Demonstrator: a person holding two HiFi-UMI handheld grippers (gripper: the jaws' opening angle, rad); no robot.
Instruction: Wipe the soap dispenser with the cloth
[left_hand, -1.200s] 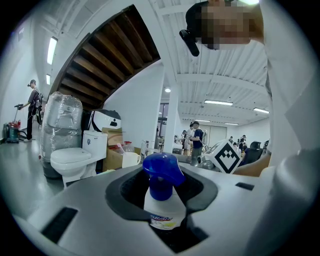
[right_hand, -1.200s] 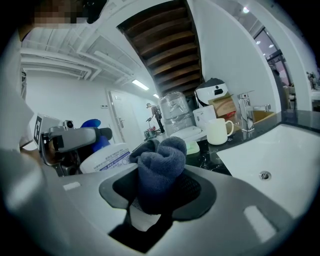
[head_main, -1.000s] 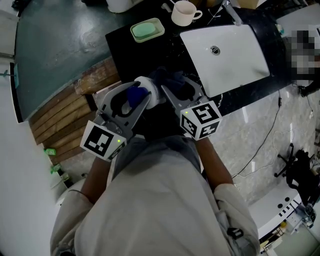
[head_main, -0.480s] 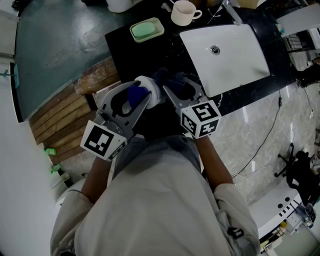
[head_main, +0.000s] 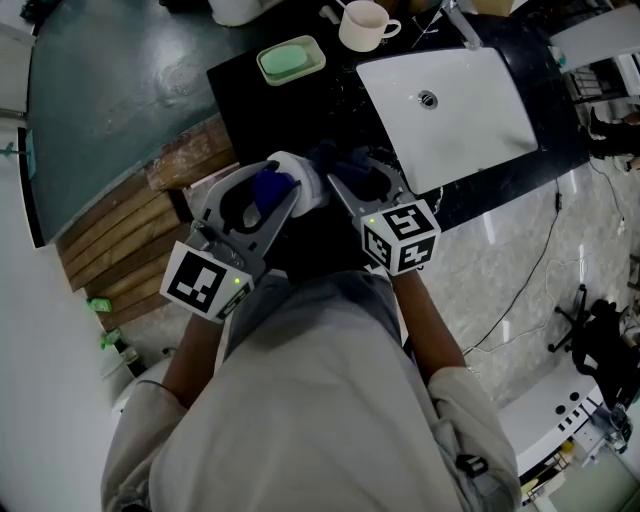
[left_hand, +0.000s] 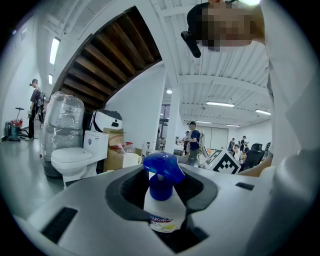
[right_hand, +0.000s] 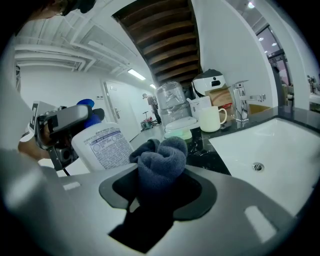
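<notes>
The left gripper (head_main: 270, 192), jaws set wide, clamps the soap dispenser (left_hand: 161, 202) by its body, I think to steady it, so that the right gripper (right_hand: 159, 186) at 3 o'clock, jaws closed on the bunched cloth (right_hand: 162, 157), can rub its white side.

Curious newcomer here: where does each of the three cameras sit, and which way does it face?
Head view: on the person's head, steeply down at left claw, right claw, forearms, torso, sink.
Left gripper view: on left claw, along its jaws clamping the soap dispenser.
Right gripper view: on right claw, along its jaws gripping the cloth.
Shared: both gripper views show the soap dispenser.
</notes>
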